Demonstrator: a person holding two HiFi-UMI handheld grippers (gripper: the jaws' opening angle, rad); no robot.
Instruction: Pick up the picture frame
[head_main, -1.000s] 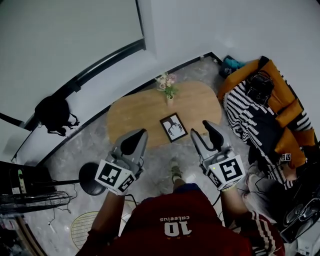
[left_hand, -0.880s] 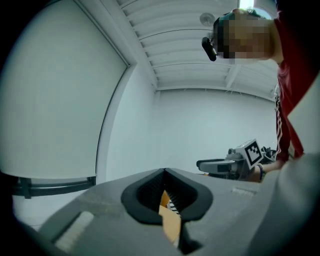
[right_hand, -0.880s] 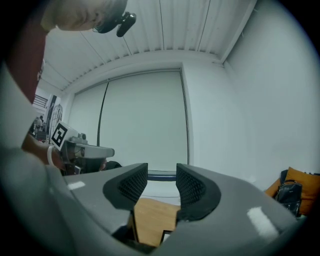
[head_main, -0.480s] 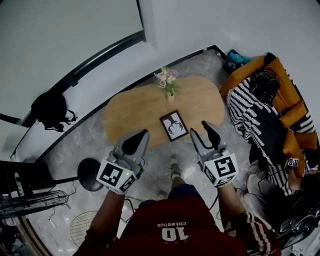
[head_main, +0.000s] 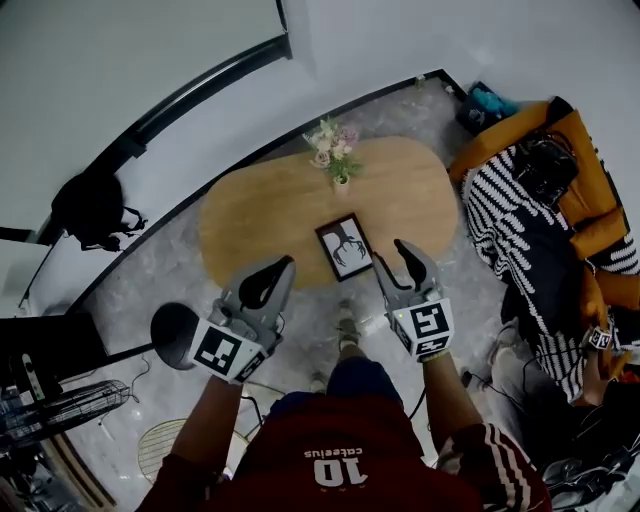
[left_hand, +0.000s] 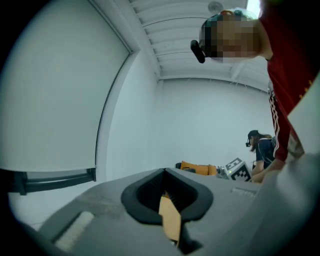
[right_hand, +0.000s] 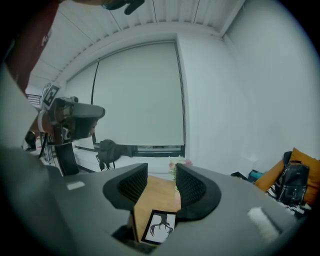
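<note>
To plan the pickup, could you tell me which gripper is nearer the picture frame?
Right: the right gripper is just right of the picture frame; the left gripper is farther off, to its left.

Head cam: high over person, aimed steeply down, far from worktop (head_main: 270, 220); takes in whole top, floor (head_main: 150, 285), left tongs (head_main: 268, 285), right tongs (head_main: 400, 262).
Left tongs cam: sits behind own jaws, faces near level, slightly up, at white wall (left_hand: 200, 125) and ceiling (left_hand: 175, 30); only a sliver of worktop shows in jaw gap.
Right tongs cam: same mount, faces window (right_hand: 135, 95), worktop near below.
Head and right cams share: worktop, picture frame (head_main: 344, 247), flowers (head_main: 330, 150).
</note>
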